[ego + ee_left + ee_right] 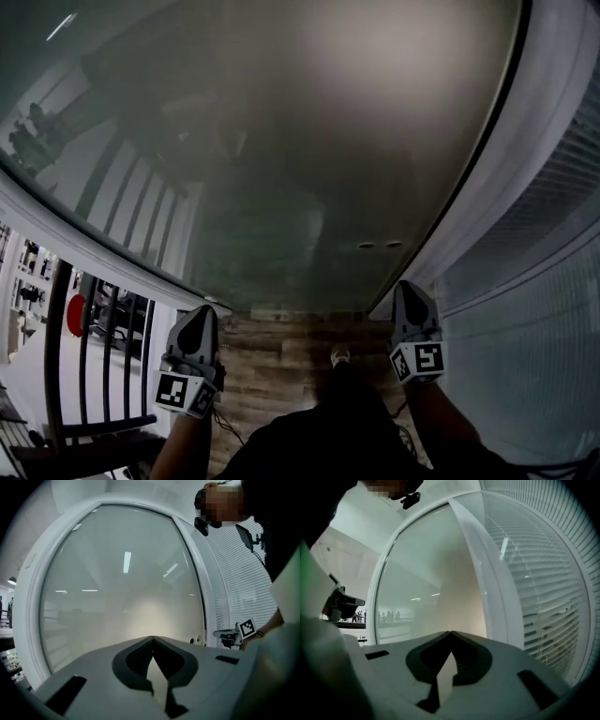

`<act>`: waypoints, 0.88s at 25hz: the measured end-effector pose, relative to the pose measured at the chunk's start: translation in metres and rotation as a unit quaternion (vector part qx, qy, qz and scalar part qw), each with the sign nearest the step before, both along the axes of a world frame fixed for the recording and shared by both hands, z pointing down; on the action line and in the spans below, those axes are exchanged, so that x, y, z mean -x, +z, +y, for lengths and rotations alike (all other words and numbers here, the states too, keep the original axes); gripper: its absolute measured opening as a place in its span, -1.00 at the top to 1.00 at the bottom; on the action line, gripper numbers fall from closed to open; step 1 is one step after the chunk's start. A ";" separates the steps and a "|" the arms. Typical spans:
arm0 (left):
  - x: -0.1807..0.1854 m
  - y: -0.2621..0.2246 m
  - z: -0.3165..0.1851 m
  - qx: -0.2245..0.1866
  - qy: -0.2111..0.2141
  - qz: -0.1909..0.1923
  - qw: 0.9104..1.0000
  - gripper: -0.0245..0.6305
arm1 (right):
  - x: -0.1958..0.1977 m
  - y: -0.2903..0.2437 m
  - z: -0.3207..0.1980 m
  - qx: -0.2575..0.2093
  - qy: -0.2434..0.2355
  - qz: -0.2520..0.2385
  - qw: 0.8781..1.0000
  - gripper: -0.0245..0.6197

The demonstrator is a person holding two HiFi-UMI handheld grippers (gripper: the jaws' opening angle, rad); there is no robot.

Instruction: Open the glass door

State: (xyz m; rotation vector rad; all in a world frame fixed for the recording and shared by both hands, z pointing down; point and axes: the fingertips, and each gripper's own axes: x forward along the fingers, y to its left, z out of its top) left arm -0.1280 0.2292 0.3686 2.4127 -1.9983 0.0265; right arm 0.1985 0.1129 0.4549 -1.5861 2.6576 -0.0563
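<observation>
A tall frosted glass door in a white frame fills the head view straight ahead; it also shows in the left gripper view and the right gripper view. Two small round fittings sit low near its right edge. My left gripper is held level in front of the door's lower left, its jaws shut with nothing between them. Near the lower right of the door, by the frame, my right gripper is also shut and holds nothing. Neither gripper touches the glass.
A glazed wall with white slatted blinds runs along the right. On the left stands a black railing beside a white frame post. Wood-plank floor lies below, with the person's shoe on it.
</observation>
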 end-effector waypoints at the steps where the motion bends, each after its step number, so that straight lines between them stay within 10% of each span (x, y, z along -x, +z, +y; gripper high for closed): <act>1: 0.000 -0.005 -0.009 -0.004 0.001 0.002 1.000 0.91 | 0.005 0.001 -0.006 0.007 -0.005 0.000 1.000 0.96; 22: -0.001 -0.005 -0.075 -0.004 -0.005 -0.041 0.999 0.91 | 0.040 0.034 -0.049 0.059 -0.033 0.055 0.996 0.96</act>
